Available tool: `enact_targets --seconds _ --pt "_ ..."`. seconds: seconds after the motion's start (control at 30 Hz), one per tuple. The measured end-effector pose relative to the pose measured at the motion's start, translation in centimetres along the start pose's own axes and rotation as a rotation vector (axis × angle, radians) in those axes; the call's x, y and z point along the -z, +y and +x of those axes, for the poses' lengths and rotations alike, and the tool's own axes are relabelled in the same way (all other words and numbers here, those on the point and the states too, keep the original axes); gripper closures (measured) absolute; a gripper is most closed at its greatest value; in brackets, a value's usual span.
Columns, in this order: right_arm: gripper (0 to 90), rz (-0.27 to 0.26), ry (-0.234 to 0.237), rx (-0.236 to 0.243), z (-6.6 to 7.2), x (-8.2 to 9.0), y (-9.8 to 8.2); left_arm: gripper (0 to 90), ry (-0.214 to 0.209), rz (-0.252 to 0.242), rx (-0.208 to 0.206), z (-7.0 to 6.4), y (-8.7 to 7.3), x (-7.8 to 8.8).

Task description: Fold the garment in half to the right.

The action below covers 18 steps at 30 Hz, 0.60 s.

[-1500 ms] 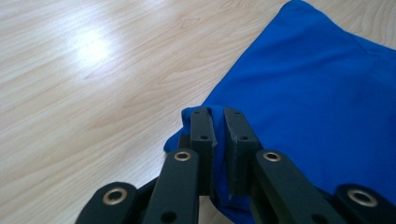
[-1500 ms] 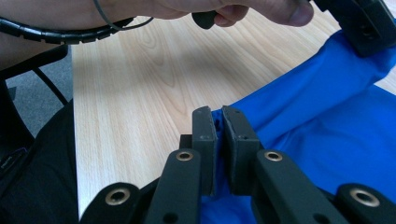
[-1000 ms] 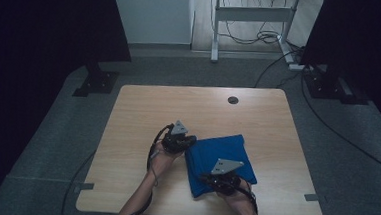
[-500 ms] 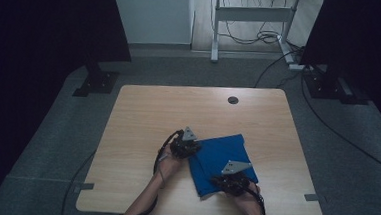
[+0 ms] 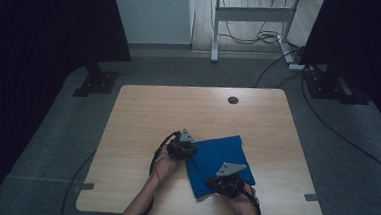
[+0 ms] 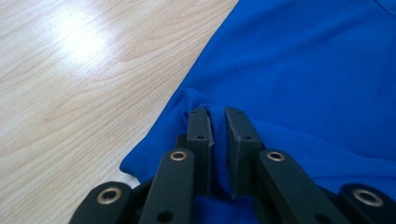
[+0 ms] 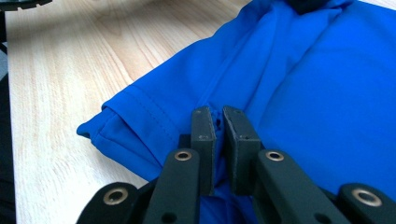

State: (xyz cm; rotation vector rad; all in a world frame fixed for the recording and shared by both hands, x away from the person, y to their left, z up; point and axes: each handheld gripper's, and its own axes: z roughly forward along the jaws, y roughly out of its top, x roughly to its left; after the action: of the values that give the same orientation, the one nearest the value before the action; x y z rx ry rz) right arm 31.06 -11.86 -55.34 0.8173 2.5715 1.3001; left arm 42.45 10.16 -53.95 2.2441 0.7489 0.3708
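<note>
I have the left claw (image 6: 218,122) and the right claw (image 7: 218,120) each pinching a fold of the blue cloth (image 5: 220,162) on the worktop (image 5: 147,120).

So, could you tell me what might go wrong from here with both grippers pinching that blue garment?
1. The left gripper holds only a thin pinch of the blue garment near its edge, so the fabric could slip out if pulled.
2. The right gripper grips a bunched fold; lifting may drag extra layers and undo the fold.
3. The garment lies near the table's front edge, so a tug toward the person could pull it off.
</note>
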Motion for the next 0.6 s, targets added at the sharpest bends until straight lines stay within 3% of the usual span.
enact_targets --seconds 0.37,0.6 --pt "83.0 0.000 0.020 0.007 1.5 -1.5 0.9 81.0 -0.037 0.005 0.048 1.4 -1.8 1.8" --pt "82.9 0.000 0.034 0.022 2.6 -2.7 1.7 80.8 -0.053 0.024 0.058 2.0 -2.7 2.9"
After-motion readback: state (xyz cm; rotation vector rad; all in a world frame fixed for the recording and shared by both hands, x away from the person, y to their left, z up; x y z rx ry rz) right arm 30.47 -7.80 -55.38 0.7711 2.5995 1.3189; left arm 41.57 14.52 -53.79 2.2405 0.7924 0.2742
